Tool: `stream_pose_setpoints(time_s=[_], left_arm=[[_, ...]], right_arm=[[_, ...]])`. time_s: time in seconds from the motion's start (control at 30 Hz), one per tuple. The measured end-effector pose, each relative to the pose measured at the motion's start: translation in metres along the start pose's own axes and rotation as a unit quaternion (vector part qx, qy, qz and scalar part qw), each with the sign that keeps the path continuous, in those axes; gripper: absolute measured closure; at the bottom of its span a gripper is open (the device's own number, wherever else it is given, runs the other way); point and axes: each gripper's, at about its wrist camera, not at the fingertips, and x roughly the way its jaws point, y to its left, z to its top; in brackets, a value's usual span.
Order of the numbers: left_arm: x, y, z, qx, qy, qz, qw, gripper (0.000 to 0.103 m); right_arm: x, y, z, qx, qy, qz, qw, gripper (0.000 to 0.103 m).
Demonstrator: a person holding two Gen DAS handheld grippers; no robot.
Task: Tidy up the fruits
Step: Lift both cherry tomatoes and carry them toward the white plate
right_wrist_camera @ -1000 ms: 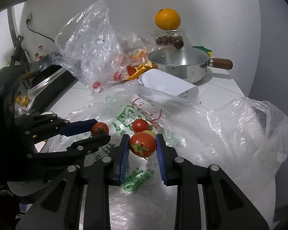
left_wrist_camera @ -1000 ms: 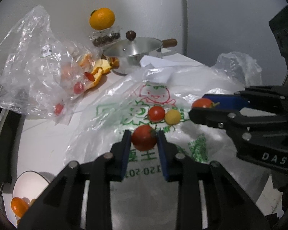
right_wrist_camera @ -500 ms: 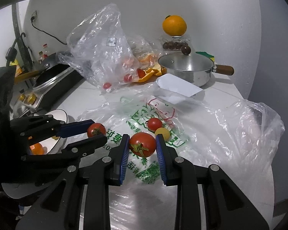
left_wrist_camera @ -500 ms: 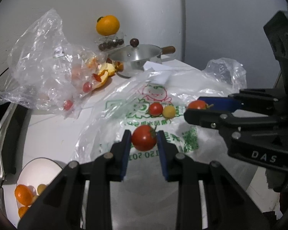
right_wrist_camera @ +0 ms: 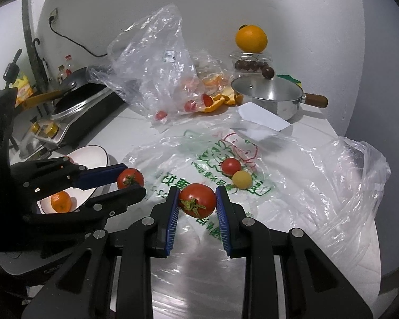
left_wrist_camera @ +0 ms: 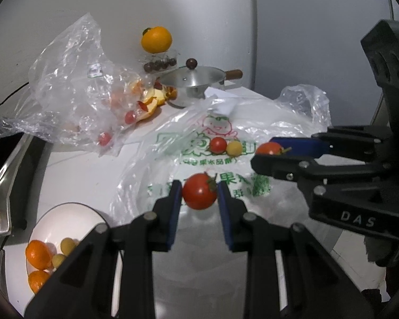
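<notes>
Tomatoes fill both tools: the left tool point(left_wrist_camera: 199, 195) clamps one tomato point(left_wrist_camera: 199, 191), the right tool point(right_wrist_camera: 197, 202) clamps another tomato point(right_wrist_camera: 197, 200), above a printed bag point(right_wrist_camera: 226, 175) on the counter point(left_wrist_camera: 74, 175).

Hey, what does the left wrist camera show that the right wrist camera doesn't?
Only the left wrist view shows the plate's small yellow fruits and a second orange at its near edge. Only the right wrist view shows the stove with a black pan, bottles and a wall socket. Both show each gripper, left gripper and right gripper, shut on a red tomato, a red and a yellow tomato loose on the printed bag, the lidded pot, and the white plate.
</notes>
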Motion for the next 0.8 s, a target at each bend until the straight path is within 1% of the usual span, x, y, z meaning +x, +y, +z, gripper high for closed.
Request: stream_pose_setpoints(time_s=[0.8], left_arm=[[-0.036,0.025,-0.034,-0.021,-0.015,-0.003,0.9997,0.075]], right_arm=[[-0.009,0.055,-0.005,-0.031,0.003,-0.004,1.0,0.074]])
